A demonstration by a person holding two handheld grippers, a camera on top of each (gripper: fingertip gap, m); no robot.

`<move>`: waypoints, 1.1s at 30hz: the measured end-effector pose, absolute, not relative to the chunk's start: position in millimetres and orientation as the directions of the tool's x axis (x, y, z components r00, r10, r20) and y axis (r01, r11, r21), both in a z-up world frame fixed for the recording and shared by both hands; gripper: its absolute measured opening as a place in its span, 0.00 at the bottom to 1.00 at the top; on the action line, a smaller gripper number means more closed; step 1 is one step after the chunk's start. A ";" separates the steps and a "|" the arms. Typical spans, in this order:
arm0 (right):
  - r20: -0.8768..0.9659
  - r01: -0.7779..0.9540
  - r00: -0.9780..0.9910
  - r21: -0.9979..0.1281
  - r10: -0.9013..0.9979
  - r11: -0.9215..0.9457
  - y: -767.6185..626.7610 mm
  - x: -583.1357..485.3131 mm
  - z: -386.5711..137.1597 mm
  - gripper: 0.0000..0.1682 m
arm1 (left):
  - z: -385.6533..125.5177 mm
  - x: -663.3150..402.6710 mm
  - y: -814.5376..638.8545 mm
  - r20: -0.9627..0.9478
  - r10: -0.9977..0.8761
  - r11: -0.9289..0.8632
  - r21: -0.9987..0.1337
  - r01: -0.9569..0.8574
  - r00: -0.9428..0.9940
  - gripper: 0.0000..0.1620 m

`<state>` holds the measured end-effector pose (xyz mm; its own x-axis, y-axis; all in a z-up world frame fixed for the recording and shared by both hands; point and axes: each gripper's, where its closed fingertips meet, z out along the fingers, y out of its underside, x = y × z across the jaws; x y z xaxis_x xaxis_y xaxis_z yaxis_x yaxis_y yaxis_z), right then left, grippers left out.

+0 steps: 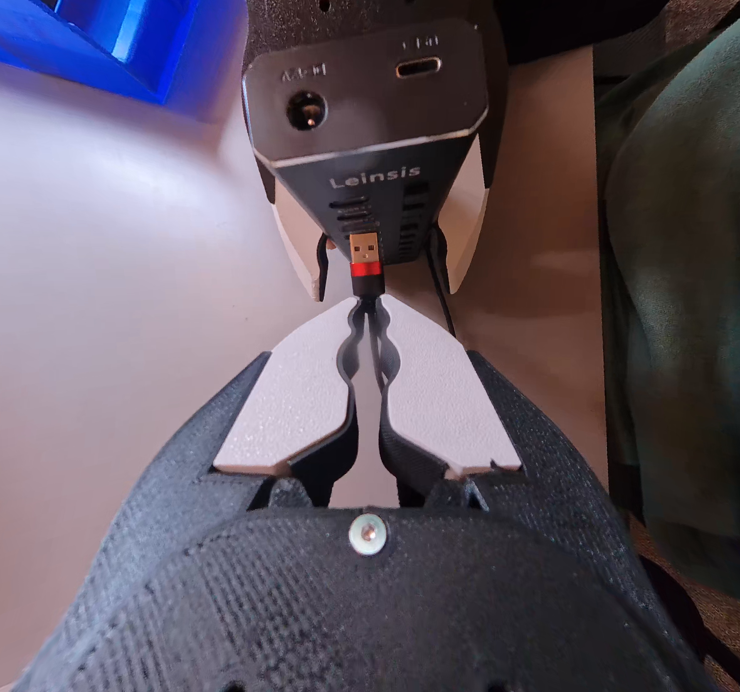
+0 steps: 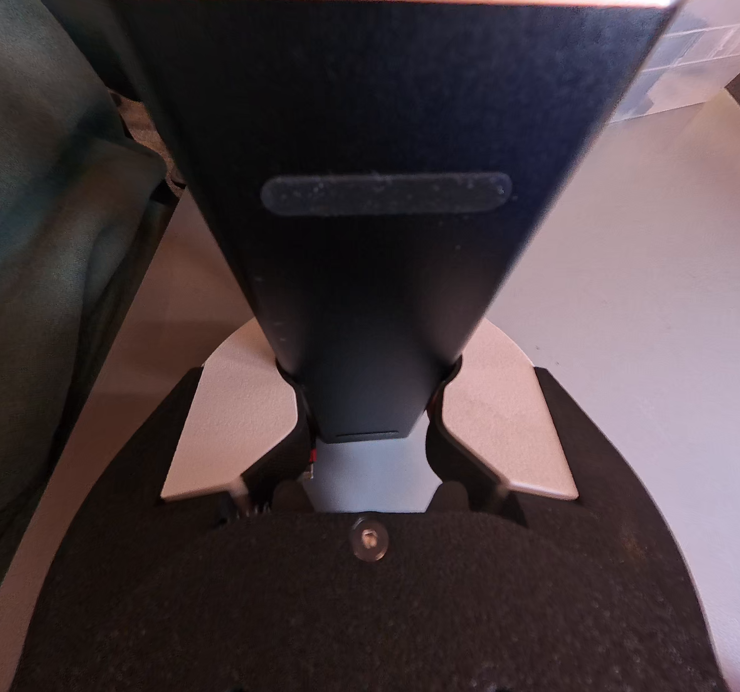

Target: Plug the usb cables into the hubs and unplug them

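Note:
A dark grey USB hub [image 1: 372, 112] is held up off the white table [image 1: 120, 272] between my right gripper's white fingers [image 1: 468, 232]. My left gripper [image 1: 368, 304] is shut on a black USB cable just behind its red-banded plug [image 1: 364, 268]. The plug's metal tip [image 1: 363, 248] sits at a slot on the hub's port face, with most of the metal showing. I cannot tell whether the tip is inside the slot. In the right wrist view my right gripper [image 2: 372, 368] is shut on the hub's narrow end [image 2: 380, 252], whose underside with a rubber strip [image 2: 384, 194] fills the view.
A blue plastic bin [image 1: 100, 20] stands at the far left of the table. Dark green cloth [image 1: 672, 272] lies along the table's edge on the right. A second black cable [image 1: 440, 300] hangs from the hub. A clear plastic box [image 2: 688, 68] stands behind the hub. Both grippers' tips are close together, under 4 cm apart.

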<state>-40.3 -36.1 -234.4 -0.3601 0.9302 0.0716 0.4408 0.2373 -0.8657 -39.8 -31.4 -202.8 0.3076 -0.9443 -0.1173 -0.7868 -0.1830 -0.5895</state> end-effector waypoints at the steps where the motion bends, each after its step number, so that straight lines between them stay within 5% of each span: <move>1: 0.073 0.440 -0.357 -0.867 0.931 0.236 -35.3 -40.1 -233.6 0.42 | -201.1 -38.8 -32.0 -0.108 -0.945 -0.185 -0.600 -0.778 0.308 0.03; 10: 0.060 0.433 -0.342 -0.876 0.938 0.213 -30.0 -35.9 -229.7 0.42 | -171.3 -29.8 -26.0 -0.039 -0.943 -0.177 -0.780 -0.601 0.329 0.03; 20: -0.073 0.258 -0.418 -0.965 0.906 0.041 -43.1 -36.0 -195.1 0.43 | -163.6 -34.9 -29.7 -0.015 -0.942 -0.175 -0.830 -0.529 0.335 0.03; 33: -0.169 0.107 -0.541 -0.985 0.824 -0.132 -50.8 -19.2 -156.7 0.42 | -129.3 -56.8 -33.7 0.108 -0.971 -0.153 -0.967 -0.205 0.213 0.02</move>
<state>-19.2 -50.8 -156.7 -0.5405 0.8241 -0.1693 0.1073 -0.1320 -0.9854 -56.8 -33.7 -129.3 0.2132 -0.9710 0.1082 -0.2053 -0.1528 -0.9667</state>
